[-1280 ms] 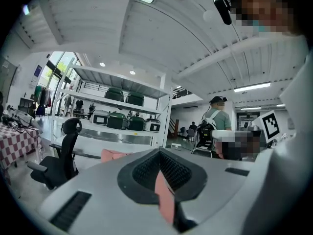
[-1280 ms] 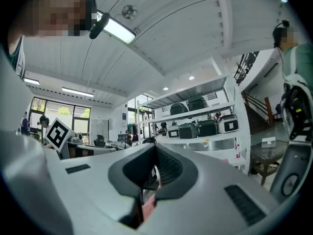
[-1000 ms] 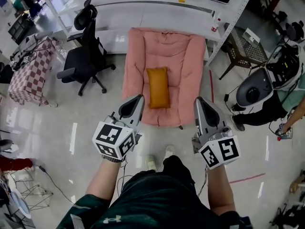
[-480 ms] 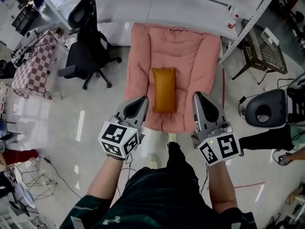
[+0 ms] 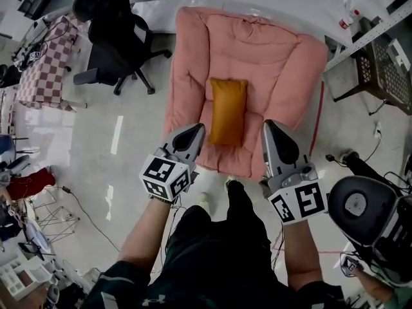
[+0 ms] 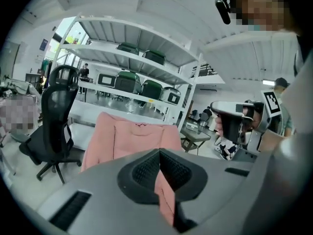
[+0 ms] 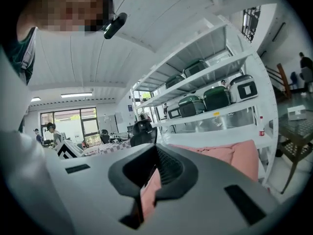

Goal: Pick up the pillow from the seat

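An orange pillow (image 5: 228,111) lies lengthwise in the middle of a pink padded seat (image 5: 283,63) on the floor. My left gripper (image 5: 196,131) hangs over the seat's front edge, just left of the pillow's near end, shut and empty. My right gripper (image 5: 270,127) is level with it to the pillow's right, also shut with nothing held. In the left gripper view the closed jaws (image 6: 160,153) point at the pink seat (image 6: 129,136), with the right gripper (image 6: 234,124) off to the side. The right gripper view shows its closed jaws (image 7: 155,148) and the seat's edge (image 7: 237,158). The pillow is hidden in both gripper views.
A black office chair (image 5: 112,40) and a checkered table (image 5: 42,66) stand left of the seat. A white bench and shelving (image 5: 161,5) run behind it. A wicker stool (image 5: 386,69) sits at the right, a round grey machine (image 5: 357,208) near my right side.
The person has stepped toward the seat, so the seat and pillow appear larger and closer under both grippers. Both grippers stay shut and side by side.
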The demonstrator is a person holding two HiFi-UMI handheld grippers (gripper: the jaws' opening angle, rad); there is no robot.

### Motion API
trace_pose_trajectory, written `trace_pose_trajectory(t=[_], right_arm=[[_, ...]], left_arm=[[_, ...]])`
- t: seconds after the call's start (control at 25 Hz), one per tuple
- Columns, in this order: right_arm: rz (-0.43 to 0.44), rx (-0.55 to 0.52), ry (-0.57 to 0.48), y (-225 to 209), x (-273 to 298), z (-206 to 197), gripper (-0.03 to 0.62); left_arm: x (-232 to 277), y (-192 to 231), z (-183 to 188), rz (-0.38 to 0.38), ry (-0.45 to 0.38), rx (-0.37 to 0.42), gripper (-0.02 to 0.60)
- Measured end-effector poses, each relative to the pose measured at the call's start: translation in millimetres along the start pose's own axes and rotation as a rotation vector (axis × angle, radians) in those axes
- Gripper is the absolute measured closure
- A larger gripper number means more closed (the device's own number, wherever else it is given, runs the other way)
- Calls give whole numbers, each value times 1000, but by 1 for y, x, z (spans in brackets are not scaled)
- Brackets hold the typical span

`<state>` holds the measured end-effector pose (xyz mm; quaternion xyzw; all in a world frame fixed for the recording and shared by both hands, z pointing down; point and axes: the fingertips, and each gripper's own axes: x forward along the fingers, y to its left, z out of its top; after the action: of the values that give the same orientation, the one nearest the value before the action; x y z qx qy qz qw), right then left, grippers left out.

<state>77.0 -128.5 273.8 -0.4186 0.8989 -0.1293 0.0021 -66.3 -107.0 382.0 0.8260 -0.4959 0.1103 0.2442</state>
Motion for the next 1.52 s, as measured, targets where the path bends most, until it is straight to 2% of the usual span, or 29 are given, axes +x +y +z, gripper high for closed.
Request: trace_pose_trajectory(t=[0.24,0.28,0.32,0.48,0.68,0.84,1.0,1.16,1.44,1.52], right_arm=[[4,59,55,-33,34,-51,592],[4,67,66,-35,38,-61,592],[3,74,78,-36,41,-72,592],[-12,95,121,-38,52,-117,592],[-55,140,178,-45,61,-184,592],[-70,160,196,-43,76,-235,592],[-83,176,209,-49,85,-261,592],[-94,187,228,-58,90,-273,592],[-99,201,249,-66,96,-292,592],[-102,202,256,-68,96,-297,592]], left_arm=[[59,40,-62,21,102,-57,580],[69,46,-74,15,119,-69,499],[78,52,-85,12,133,-77,472],[115,79,-139,2,195,-96,453],[162,122,-225,10,288,-155,415],[189,164,-284,30,336,-213,359],[212,185,-313,26,365,-246,327],[229,193,-325,5,383,-276,314],[253,192,-349,-74,454,-261,246],[260,191,-356,-98,472,-269,244]])
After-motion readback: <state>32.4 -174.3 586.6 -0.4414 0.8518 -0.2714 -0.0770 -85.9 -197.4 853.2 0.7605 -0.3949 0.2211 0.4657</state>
